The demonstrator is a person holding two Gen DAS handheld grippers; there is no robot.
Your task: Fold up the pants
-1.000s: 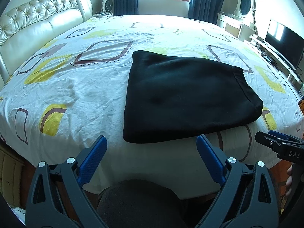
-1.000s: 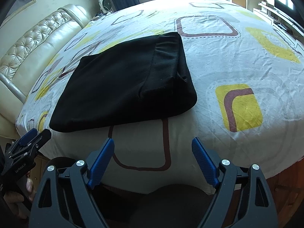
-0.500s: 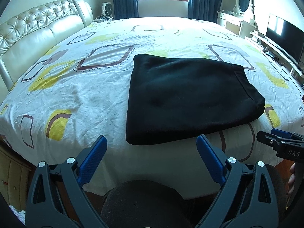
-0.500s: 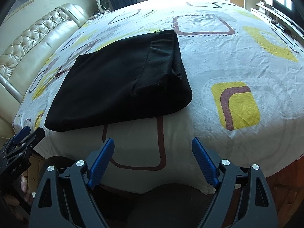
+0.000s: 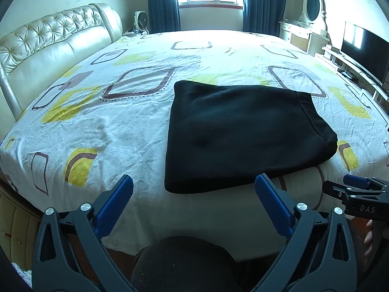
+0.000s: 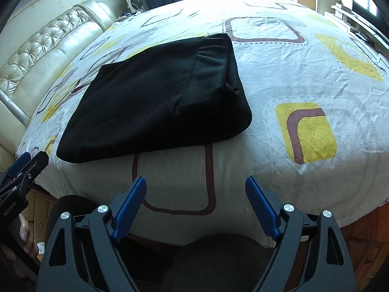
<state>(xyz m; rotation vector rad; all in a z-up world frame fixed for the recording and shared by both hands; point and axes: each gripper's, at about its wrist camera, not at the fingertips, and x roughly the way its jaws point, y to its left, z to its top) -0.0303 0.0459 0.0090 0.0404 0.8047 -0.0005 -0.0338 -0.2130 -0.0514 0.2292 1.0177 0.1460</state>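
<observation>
Both the left gripper (image 5: 194, 189) and the right gripper (image 6: 195, 191) hang with jaws spread wide and empty, off the bed's near edge. The black pants (image 5: 243, 133) lie folded in a compact rectangle near that edge of the patterned bedsheet (image 5: 97, 126). Judging by this, only a check for flat, aligned edges is left. The right gripper's body reads "DAS".

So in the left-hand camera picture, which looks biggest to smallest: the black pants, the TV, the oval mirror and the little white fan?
1. Black pants, by far the largest.
2. TV.
3. Oval mirror.
4. White fan.
The mirror and fan look close in size, and both stand far from the camera, so their order is unsure.
</observation>
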